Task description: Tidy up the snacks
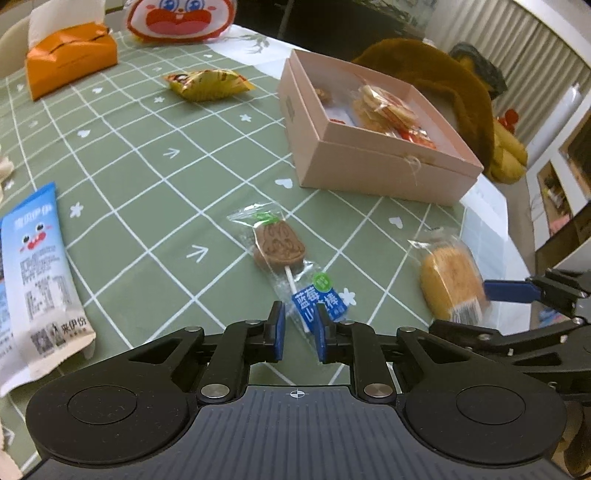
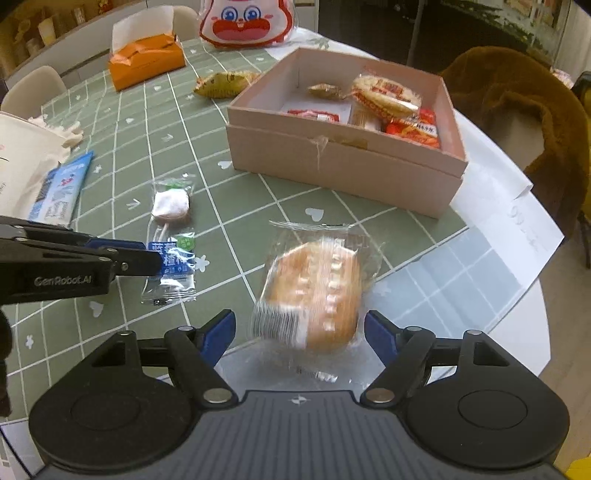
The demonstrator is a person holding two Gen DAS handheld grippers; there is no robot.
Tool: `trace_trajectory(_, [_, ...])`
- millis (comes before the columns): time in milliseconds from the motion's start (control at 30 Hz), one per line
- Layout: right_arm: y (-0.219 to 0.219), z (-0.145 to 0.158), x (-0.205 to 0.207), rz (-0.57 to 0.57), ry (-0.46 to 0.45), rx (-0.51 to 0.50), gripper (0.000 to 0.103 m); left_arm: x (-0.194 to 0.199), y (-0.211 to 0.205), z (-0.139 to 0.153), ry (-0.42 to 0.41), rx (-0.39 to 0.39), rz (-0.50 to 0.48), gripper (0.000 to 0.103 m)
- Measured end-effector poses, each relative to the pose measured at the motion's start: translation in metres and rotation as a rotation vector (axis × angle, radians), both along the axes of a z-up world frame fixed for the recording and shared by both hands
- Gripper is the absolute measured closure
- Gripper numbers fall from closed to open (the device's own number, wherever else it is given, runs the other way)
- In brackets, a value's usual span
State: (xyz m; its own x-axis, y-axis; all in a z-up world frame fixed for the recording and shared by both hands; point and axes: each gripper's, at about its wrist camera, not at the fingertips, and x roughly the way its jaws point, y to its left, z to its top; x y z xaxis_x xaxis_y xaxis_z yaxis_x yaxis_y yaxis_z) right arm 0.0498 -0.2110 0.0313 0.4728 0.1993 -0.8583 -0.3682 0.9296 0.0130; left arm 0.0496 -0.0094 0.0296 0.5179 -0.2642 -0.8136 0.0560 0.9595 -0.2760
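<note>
A lollipop point(image 1: 279, 242) in a clear wrapper with a blue label lies on the green checked tablecloth. My left gripper point(image 1: 299, 328) is shut on the label end of that wrapper; the right wrist view shows its fingertips point(image 2: 147, 258) on the label. A wrapped bread bun point(image 2: 317, 288) sits between the blue pads of my right gripper point(image 2: 300, 325), which press on its wrapper near the table's edge. In the left wrist view one right finger point(image 1: 506, 290) touches the bun point(image 1: 448, 280). The pink box point(image 2: 332, 162) behind holds several wrapped snacks.
A yellow snack packet point(image 1: 207, 85) lies left of the box point(image 1: 369, 162). An orange tissue box point(image 1: 70, 59) and a cartoon bag point(image 1: 181, 18) stand at the back. A blue-white packet point(image 1: 40, 266) lies at the left. White paper point(image 2: 498, 206) overhangs the table's right edge.
</note>
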Motion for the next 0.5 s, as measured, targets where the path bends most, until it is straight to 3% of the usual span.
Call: trace_trajectory(500, [-0.015,-0.001,0.002,-0.046,0.035,0.024,0.025,0.0,0.006,-0.001,0.004,-0.039,0.013,0.084])
